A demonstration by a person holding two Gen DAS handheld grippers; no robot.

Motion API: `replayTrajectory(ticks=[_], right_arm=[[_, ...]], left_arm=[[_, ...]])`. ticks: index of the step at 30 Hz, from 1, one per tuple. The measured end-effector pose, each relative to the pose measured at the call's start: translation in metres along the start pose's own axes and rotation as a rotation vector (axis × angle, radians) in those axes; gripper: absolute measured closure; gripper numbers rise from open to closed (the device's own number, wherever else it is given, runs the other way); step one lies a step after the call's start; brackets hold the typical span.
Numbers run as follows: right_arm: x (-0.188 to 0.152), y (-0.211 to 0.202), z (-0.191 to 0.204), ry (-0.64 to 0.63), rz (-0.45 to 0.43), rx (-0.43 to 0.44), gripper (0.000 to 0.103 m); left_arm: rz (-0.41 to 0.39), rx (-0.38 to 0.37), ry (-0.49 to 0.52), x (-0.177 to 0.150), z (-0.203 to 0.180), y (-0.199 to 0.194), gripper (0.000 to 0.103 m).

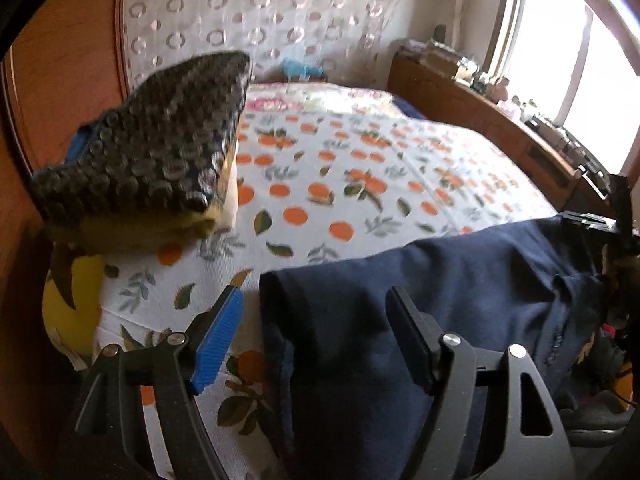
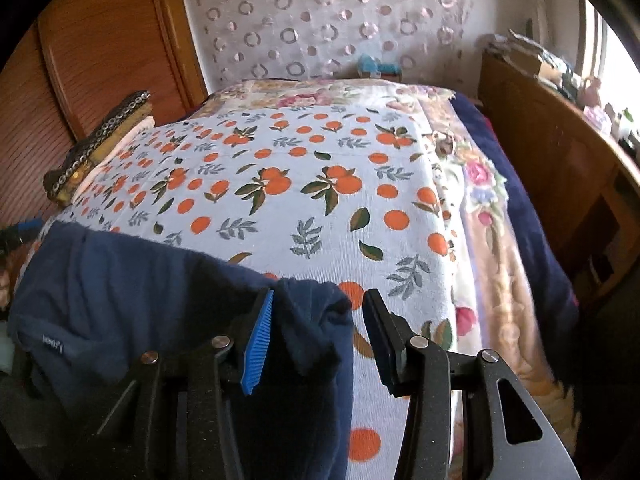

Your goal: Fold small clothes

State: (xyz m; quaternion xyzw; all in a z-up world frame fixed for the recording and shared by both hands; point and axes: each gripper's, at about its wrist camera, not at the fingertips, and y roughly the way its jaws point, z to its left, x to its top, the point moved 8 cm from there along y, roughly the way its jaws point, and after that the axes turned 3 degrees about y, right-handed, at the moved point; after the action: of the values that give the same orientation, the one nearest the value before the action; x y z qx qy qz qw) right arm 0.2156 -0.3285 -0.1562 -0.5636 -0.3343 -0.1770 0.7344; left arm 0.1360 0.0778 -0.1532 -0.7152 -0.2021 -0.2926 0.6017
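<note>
A navy garment lies flat across the near end of a bed, on a white cover printed with oranges. My left gripper stands wide open over the garment's left edge. Cloth lies between its blue pad and its black finger, with neither pressing on it. My right gripper is open at the garment's right corner. A bunched fold of navy cloth rests against its blue pad, and a gap separates the fold from the black finger.
A stack of folded clothes topped by a dark patterned piece sits at the bed's left side by a wooden wardrobe. A floral blanket runs along the right, beside a cluttered wooden cabinet under a window.
</note>
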Motion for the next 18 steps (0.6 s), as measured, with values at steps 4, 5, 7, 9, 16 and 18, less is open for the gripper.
replayTrajectory(ticks=[4,5,7,9,16,18], right_arm=[[0.004,-0.002,0.004,0.025,-0.021,0.046,0.075],[0.003,-0.002,0.003,0.028,-0.027,0.045,0.077],[0.001,-0.004,0.001,0.032,-0.039,0.045,0.087],[0.0,-0.007,0.002,0.026,-0.049,0.046,0.092],[0.003,-0.01,-0.022,0.063,-0.101,-0.076,0.1],[-0.001,-0.006,-0.029,0.061,-0.083,-0.113,0.1]], left_arm=[[0.037,0.005,0.013,-0.007,-0.003,0.013,0.029],[0.042,0.007,0.016,-0.008,-0.003,0.015,0.029],[0.049,0.014,0.022,-0.011,-0.003,0.018,0.029],[0.042,0.024,0.032,-0.011,-0.004,0.018,0.029],[0.032,0.03,0.035,-0.01,-0.003,0.019,0.029],[0.029,0.027,0.031,-0.01,-0.003,0.018,0.029]])
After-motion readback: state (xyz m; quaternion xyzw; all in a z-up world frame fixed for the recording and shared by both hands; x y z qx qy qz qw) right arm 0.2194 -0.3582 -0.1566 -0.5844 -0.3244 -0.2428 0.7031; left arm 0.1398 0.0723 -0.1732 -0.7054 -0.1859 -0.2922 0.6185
